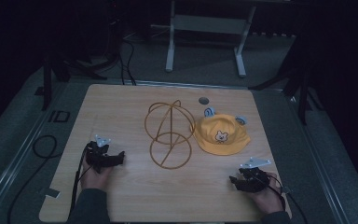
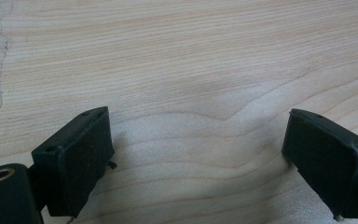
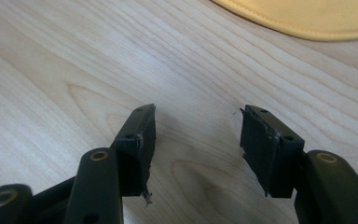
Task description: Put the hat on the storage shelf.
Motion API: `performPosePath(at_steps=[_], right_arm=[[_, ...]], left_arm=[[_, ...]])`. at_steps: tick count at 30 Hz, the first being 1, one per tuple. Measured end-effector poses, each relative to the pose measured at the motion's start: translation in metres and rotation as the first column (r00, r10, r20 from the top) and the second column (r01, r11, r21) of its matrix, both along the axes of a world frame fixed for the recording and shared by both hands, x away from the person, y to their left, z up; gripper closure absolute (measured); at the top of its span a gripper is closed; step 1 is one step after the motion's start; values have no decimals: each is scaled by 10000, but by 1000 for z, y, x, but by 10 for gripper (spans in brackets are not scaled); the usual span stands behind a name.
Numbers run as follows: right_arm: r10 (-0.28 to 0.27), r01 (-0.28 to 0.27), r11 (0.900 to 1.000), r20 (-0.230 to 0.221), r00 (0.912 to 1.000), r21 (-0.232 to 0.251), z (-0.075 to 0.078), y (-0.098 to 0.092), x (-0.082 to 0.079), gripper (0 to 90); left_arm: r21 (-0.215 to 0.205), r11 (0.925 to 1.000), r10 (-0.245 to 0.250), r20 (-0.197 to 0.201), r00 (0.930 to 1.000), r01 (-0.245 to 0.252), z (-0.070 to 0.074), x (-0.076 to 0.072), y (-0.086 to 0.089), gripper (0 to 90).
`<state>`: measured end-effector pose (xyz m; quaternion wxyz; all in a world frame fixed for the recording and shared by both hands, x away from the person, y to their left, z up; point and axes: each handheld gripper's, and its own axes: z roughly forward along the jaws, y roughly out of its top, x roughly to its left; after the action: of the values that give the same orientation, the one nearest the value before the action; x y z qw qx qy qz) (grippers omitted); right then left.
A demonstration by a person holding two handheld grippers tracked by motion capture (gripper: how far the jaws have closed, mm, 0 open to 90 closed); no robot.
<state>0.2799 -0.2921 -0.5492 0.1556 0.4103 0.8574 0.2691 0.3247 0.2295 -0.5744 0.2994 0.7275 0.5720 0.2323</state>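
Hat [image 1: 221, 136] lies crown up, far right of table [image 1: 121, 196], touching wire stand [image 1: 170, 135], likely meant to go on it. Right gripper [image 3: 198, 140] nearest, jaws half apart, empty. Left gripper [image 2: 196, 154] wide, empty, resting well apart.

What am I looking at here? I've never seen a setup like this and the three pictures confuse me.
There is no robot: a person sits at a wooden table and holds a hand-operated tool in each hand. The left gripper and right gripper each have two black jaws. The high view looks down on the table from above. The other two pictures come from small cameras riding on each gripper, looking along its jaws at the wood. On the table lie a yellow hat with a cartoon animal face and, to its left, a wire stand of gold hoops. Both grippers have their jaws apart over bare wood and hold nothing. The hat's brim shows ahead of the right gripper.
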Motion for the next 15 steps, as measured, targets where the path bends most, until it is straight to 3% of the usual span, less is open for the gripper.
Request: performPosePath(at_steps=[4, 15], right_arm=[[553, -556, 9982, -114, 9984, -235, 9, 0, 7, 517], [988, -1007, 9929, -331, 9946, -627, 26, -5, 20, 527]], left_arm=[[17, 10000, -12, -9, 10000, 12, 0, 0, 0, 83], [-7, 10000, -12, 17, 10000, 12, 0, 0, 0, 86]])
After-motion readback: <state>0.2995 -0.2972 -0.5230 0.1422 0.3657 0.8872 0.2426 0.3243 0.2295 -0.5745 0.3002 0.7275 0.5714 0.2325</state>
